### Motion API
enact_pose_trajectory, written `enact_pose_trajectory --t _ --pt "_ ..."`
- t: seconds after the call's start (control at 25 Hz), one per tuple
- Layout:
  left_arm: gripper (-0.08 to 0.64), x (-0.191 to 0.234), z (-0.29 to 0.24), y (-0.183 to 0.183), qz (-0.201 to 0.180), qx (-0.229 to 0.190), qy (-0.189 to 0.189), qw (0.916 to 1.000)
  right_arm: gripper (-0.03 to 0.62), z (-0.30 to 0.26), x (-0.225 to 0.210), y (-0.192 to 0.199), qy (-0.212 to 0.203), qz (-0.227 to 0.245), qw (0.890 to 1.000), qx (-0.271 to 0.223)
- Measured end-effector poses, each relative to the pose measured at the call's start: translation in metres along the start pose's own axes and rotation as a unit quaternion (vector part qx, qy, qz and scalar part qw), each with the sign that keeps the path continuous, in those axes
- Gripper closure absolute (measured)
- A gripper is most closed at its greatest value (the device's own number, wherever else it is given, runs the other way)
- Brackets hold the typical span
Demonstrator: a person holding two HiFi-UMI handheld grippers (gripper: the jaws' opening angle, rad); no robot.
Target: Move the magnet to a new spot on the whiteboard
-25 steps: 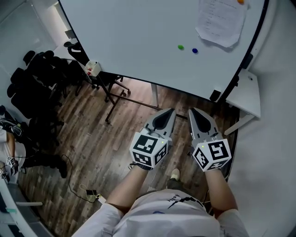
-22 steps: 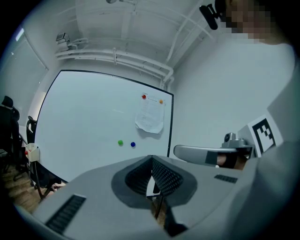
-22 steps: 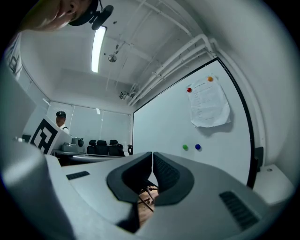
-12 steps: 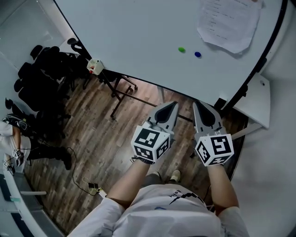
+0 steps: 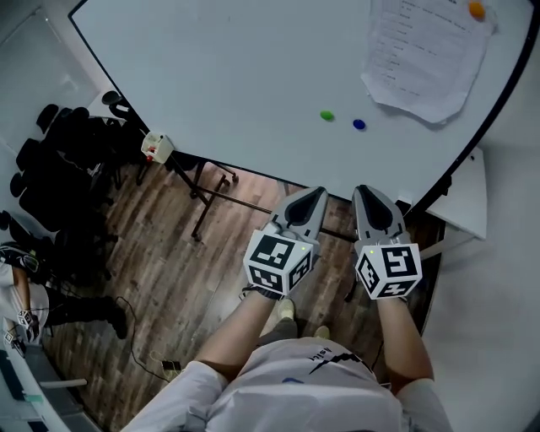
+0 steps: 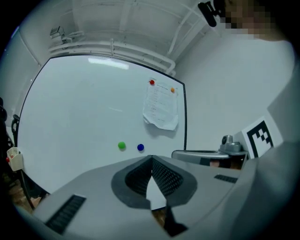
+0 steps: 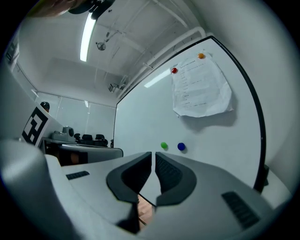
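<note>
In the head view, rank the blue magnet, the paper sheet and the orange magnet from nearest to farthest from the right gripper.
1. Blue magnet, low on the whiteboard, ahead of the right gripper.
2. Paper sheet, higher, to the right.
3. Orange magnet, at the sheet's top.

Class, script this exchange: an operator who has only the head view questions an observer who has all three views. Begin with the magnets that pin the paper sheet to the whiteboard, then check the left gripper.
Operator: I see one orange magnet on the paper sheet. Is there another?
Observer: Yes. The left gripper view shows a red magnet at the sheet's other top corner.
Operator: Is the left gripper holding anything?
Observer: No. In its own view the jaws meet at the tips and nothing stands between them.
</note>
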State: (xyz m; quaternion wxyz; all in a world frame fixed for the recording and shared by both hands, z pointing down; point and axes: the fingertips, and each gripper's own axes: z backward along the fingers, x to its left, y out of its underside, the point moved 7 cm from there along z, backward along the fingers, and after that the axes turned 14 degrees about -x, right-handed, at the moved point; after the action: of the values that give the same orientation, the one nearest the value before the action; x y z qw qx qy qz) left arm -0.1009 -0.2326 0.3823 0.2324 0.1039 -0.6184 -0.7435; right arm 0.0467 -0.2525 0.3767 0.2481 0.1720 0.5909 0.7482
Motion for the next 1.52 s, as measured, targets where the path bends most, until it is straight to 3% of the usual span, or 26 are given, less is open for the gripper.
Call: enact_pose_trajectory --t 0.48,0.6,1.04,1.52 --pt "0.551 0.066 -0.051 0.004 0.012 -0.001 0.054 0.9985 0.557 -0.075 -0.015 0.023 0.069 0.040 0.997 0.015" --pt "0.549 0.074 -0.058 0.006 0.018 0.001 0.060 0.9980 0.524 -0.088 -0.025 0.026 0.090 0.056 0.994 0.020" --pt "0.551 0.096 -0.071 0.019 0.033 0.013 0.075 0.9966 0.466 -0.132 -0.059 0.041 0.168 0.155 0.972 0.049" --pt "0.551 0.118 -0.070 0.021 0.040 0.015 0.074 0.9964 0.457 -0.154 -0.062 0.047 0.213 0.188 0.957 0.059"
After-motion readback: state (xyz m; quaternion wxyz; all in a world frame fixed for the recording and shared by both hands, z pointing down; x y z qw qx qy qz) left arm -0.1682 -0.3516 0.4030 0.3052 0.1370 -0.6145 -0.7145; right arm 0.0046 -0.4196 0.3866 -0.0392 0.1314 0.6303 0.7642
